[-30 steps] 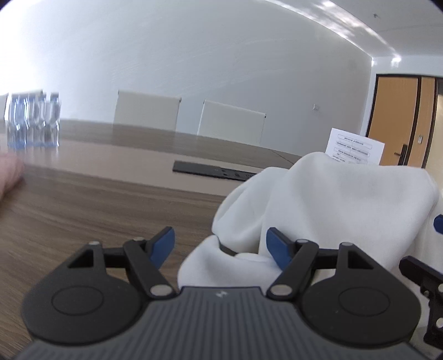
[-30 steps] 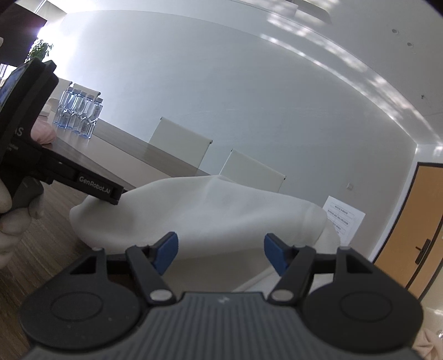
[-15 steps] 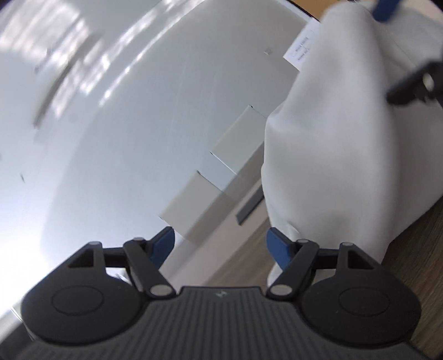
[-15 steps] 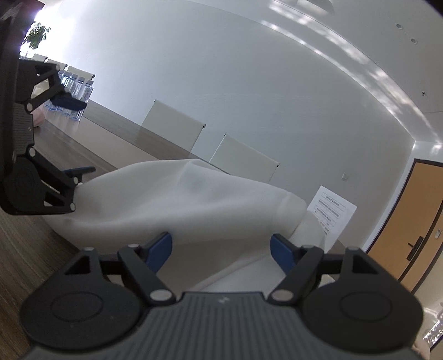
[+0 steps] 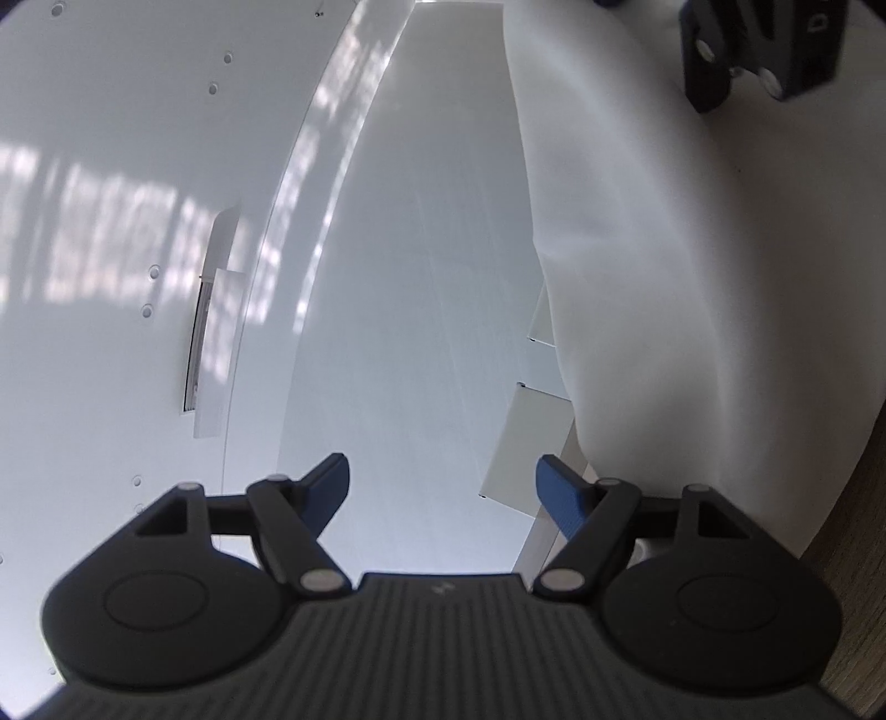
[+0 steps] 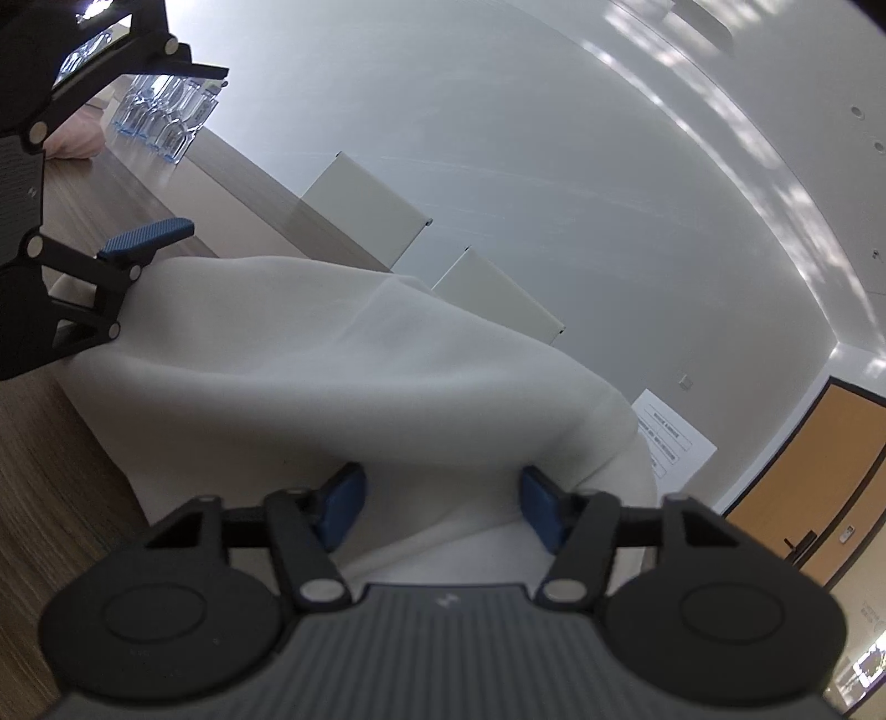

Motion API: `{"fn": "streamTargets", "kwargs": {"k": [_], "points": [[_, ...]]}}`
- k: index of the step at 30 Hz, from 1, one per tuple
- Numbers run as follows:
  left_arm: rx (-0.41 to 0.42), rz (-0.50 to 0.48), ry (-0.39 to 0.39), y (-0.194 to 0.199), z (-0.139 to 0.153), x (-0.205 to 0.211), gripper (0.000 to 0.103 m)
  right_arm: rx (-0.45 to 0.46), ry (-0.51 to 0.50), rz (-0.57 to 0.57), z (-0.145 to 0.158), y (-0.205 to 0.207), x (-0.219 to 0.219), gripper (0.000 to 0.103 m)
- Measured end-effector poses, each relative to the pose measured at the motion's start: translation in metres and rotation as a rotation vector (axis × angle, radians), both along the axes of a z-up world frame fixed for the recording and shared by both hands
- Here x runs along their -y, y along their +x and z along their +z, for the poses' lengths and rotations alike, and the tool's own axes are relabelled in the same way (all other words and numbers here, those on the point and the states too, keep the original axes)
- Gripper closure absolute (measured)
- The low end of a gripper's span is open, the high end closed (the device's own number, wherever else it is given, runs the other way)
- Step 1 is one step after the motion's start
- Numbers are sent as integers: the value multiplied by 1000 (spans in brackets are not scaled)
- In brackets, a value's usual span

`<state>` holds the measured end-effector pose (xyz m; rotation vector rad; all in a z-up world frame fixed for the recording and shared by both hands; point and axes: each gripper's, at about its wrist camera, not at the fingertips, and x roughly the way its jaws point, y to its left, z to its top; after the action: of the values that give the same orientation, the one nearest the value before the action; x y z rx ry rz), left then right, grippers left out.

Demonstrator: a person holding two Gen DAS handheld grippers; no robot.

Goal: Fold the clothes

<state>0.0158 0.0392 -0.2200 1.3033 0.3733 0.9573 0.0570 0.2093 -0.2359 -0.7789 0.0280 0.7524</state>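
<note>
**White garment heaped on the wooden table, both grippers spread wide**

Seen from the left wrist, the left gripper (image 5: 443,482) is tipped up toward the ceiling and pale wall, its blue-padded fingers (image 5: 559,490) spread apart with nothing between them. To its right rises the white garment (image 5: 692,266), a smooth, matte sheet of cloth with a few long soft folds running down it, its lower edge curving onto a sliver of wooden table (image 5: 864,554). Part of the right gripper (image 5: 758,50) shows dark at the top right, over the cloth. Two pale chair backs (image 5: 515,459) peek out behind the garment's edge.

From the right wrist, the garment (image 6: 332,376) lies as a rounded, puffy mound on the brown table (image 6: 50,498), off-white, with one broad crease crossing its top. The right gripper (image 6: 440,498) is released too; its blue pads (image 6: 540,507) sit against the near slope of the cloth without pinching it. At the left, the left gripper (image 6: 99,221) hangs beside the mound's far end, one blue fingertip just above the fabric. Beyond stand water bottles (image 6: 160,122), two chairs (image 6: 365,210), a printed notice (image 6: 670,437) and an orange door (image 6: 819,487).
</note>
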Motion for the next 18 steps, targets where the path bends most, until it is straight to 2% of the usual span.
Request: {"fn": "streamTargets", "kwargs": {"k": [1, 2, 6, 10, 15, 17, 18], "points": [[2, 2, 7, 0, -1, 0, 29, 1, -5, -6, -1, 1, -3, 100], [4, 3, 14, 1, -2, 0, 29, 6, 6, -10, 0, 2, -3, 103], [22, 3, 68, 2, -5, 1, 29, 39, 70, -24, 8, 2, -4, 103], [44, 2, 131, 3, -8, 2, 29, 73, 140, -42, 34, 4, -3, 103], [34, -33, 240, 4, -11, 6, 29, -14, 193, -23, 55, 6, 2, 103], [-9, -61, 323, 1, -13, 5, 29, -47, 192, -14, 52, 6, 2, 102], [-31, -75, 364, 0, -15, 4, 25, -63, 188, -3, 50, 4, 3, 99]]}}
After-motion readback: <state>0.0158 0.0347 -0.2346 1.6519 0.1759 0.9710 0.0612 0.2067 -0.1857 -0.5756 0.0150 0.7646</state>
